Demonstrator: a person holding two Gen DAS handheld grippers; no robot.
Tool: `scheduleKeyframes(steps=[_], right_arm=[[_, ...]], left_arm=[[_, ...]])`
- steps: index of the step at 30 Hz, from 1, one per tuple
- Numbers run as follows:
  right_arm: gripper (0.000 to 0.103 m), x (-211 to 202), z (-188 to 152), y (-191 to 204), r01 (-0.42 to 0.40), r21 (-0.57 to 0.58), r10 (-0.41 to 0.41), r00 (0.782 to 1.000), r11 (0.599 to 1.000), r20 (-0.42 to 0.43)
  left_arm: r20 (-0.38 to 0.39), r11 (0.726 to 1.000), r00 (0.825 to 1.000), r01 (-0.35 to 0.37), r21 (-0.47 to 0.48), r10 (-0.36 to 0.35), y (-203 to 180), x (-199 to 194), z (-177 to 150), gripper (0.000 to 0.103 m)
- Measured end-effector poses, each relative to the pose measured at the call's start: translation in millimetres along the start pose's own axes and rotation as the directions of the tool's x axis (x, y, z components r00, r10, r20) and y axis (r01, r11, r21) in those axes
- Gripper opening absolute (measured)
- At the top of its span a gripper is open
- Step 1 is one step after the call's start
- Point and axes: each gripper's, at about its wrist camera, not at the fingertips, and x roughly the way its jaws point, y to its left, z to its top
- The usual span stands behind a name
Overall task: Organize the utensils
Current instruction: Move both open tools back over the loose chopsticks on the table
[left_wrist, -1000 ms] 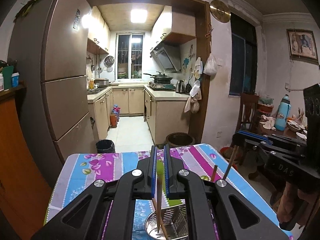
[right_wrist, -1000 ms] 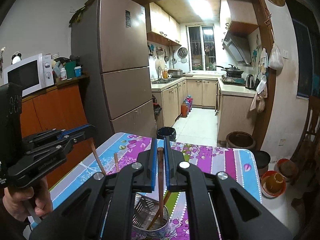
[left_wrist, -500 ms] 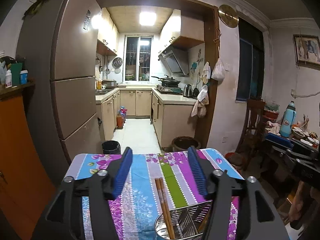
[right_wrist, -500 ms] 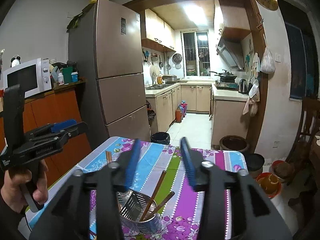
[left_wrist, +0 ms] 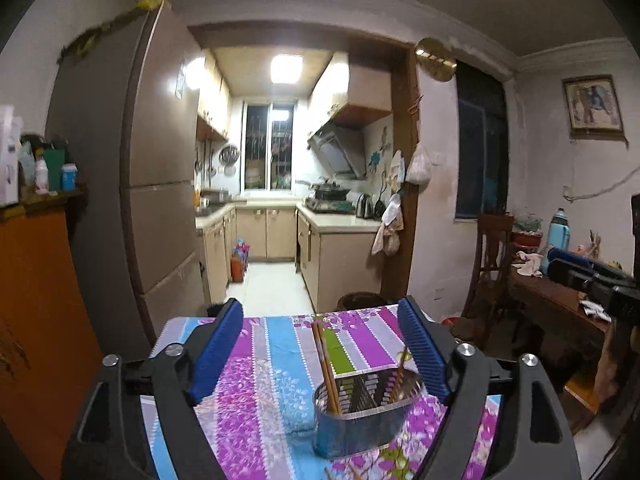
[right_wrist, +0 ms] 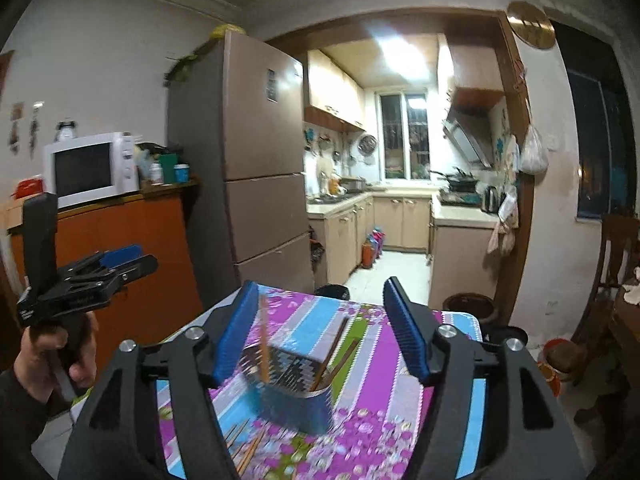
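Jaws of both the left gripper (left_wrist: 320, 344) and right gripper (right_wrist: 316, 320) have just opened, released, pointing slightly down over the holder (left_wrist: 360, 420).

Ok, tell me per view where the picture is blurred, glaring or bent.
Left wrist view: the ceiling light blows out white, the fridge bows with the fisheye, the utensil holder is slightly soft. Right wrist view: the utensil holder and the loose chopsticks on the tablecloth smear with motion blur; the ceiling light glares; dark vignette in the corners.
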Motion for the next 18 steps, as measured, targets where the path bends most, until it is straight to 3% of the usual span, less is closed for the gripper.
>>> scheduleKeyframes(steps=[4,8,12,16,18], right_arm=[[0.077,-53.8,-26.2,24.8,-0.043,-0.029,0.044,0.999,0.999,0.032],[0.083,-96.5,-66.9,44.2,-0.072,-0.026,0.073,0.996,0.997,0.049],[0.083,-119.0,-115.8,53.4,-0.068,0.019,0.067,0.997,0.998,0.04],[0.083,-127.6,-162.6,55.8,-0.047,0.088,0.046,0.999,0.995,0.012],[0.075,-127.4,-185.1,60.8,-0.033,0.095,0.035,0.999,0.995,-0.014]], left_arm=[[0.063,0.998,0.998,0.003,0.057,-0.007,-9.2,-65.0,-33.4,0.09],[0.07,0.997,0.997,0.025,0.069,-0.03,-16.5,-115.1,-78.5,0.092],[0.03,0.997,0.999,0.037,0.064,-0.039,-25.7,-138.7,-129.6,0.093],[-0.068,0.997,0.996,0.057,0.048,-0.054,-33.9,-138.0,-189.0,0.093],[-0.115,0.997,0.992,0.064,0.033,-0.06,-36.0,-132.9,-214.4,0.093]])
